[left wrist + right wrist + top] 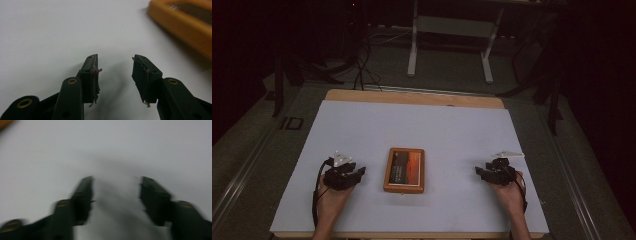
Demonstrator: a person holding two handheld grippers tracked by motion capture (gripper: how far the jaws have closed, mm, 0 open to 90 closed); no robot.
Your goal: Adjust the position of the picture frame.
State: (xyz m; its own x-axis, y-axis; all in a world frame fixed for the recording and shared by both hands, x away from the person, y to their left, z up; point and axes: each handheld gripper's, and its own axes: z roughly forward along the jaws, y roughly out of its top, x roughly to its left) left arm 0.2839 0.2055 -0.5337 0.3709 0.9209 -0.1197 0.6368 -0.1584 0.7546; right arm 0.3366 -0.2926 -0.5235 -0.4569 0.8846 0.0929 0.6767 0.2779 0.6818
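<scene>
A wooden-framed picture (404,169) lies flat at the middle of the white table (412,125), its image dark orange with white lettering. My left gripper (357,172) rests on the table just left of the frame, jaws open and empty; in the left gripper view the gripper (115,65) points at bare white surface, with the frame's orange edge (182,27) at upper right. My right gripper (479,172) sits on the table well right of the frame, jaws open and empty. In the blurred right gripper view, that gripper (116,185) spreads over bare table.
The white sheet covers a wooden tabletop whose far edge (412,97) shows. Beyond the table stand a white metal desk frame (449,40) and dark cables (362,65) on the floor. A person's hands hold both grippers from the near edge.
</scene>
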